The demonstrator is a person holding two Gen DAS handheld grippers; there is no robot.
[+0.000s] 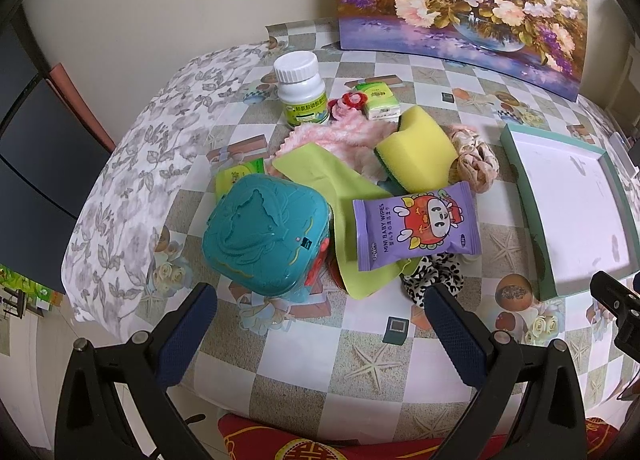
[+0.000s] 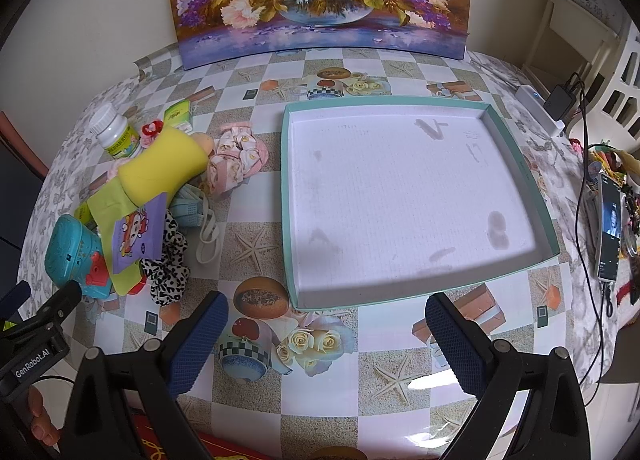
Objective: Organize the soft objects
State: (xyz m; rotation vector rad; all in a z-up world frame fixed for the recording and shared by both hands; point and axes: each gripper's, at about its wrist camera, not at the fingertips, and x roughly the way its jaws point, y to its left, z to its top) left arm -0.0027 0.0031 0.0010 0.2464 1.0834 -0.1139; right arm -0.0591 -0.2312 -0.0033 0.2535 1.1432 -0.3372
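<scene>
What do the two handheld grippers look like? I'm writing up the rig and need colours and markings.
Both look alike: the left gripper and right gripper have black plastic arms with silver pivot bolts and dark blue, dimpled rubber finger pads. In the right wrist view, the left gripper's black body carries white "GenRobot.AI" lettering and a thin black cable. No sleeve is visible.

Soft items are heaped left of the tray (image 2: 516, 164), which lies flat, teal-rimmed, white inside. A yellow sponge (image 1: 416, 150) is tilted atop a pink fluffy cloth (image 1: 340, 136); a green cloth (image 1: 340, 196) is draped beneath a purple wipes pack (image 1: 416, 230). A leopard scrunchie (image 1: 434, 274) and floral scrunchie (image 1: 476, 162) lie alongside.
</scene>
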